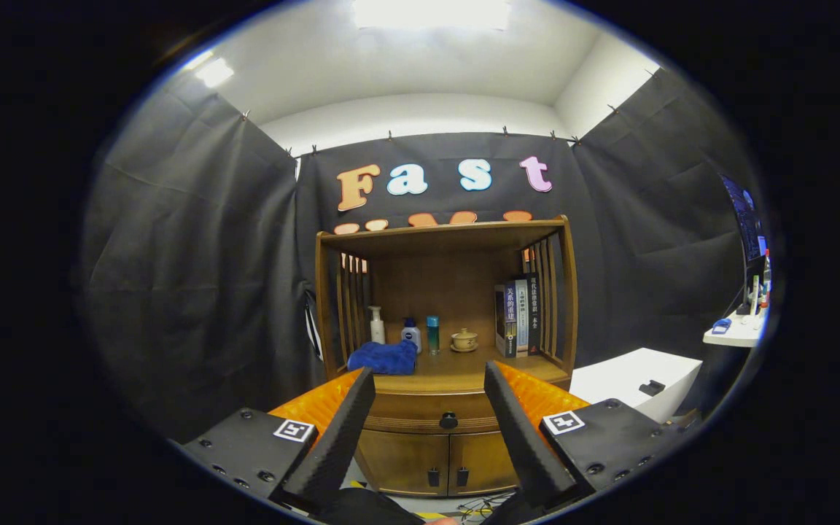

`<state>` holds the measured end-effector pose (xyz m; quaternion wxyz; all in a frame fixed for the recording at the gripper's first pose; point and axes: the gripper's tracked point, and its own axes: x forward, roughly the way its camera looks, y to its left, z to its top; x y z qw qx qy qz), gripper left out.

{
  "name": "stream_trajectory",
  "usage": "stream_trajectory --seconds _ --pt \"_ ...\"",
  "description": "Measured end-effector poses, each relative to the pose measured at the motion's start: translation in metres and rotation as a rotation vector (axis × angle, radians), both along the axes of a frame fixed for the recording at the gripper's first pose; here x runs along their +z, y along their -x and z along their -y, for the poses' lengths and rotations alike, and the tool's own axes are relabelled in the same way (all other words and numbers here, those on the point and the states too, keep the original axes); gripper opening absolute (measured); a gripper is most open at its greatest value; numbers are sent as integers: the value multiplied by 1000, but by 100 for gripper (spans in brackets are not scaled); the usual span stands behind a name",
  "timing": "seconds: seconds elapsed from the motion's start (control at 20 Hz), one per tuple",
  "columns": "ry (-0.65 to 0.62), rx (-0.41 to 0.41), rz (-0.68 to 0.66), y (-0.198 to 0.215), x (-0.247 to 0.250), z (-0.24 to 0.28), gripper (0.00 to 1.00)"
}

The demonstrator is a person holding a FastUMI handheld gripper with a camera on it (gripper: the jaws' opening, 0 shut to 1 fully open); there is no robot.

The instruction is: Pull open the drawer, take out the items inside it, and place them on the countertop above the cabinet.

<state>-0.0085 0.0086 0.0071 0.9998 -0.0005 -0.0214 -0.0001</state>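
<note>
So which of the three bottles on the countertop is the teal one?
The slim bottle nearest the lidded tea cup. The white pump bottle stands farthest from it; the blue-and-white one is between. Open gripper, holding nothing.

Black cloth walls (194, 277) under a white ceiling (bright light panel (431, 13)), white table (631, 375) nearby.

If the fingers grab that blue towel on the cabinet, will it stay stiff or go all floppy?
Probably floppy: the blue towel lies crumpled in soft folds on the countertop, so it would likely sag and drape. It looks light and unlikely to break or roll. The gripper is open, its fingers short of the cabinet.
</note>
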Motion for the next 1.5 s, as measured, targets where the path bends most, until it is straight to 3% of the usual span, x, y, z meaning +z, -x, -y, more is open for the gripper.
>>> stream_trajectory --seconds 1.0,1.15,1.35,1.5 --pt "12 -37 22 -5 -8 -10 98" --pt "41 -67 4 -26 -22 -8 98" --pt "-22 -46 16 -69 -24 -11 98" --pt "13 -41 30 -104 -28 -7 98"
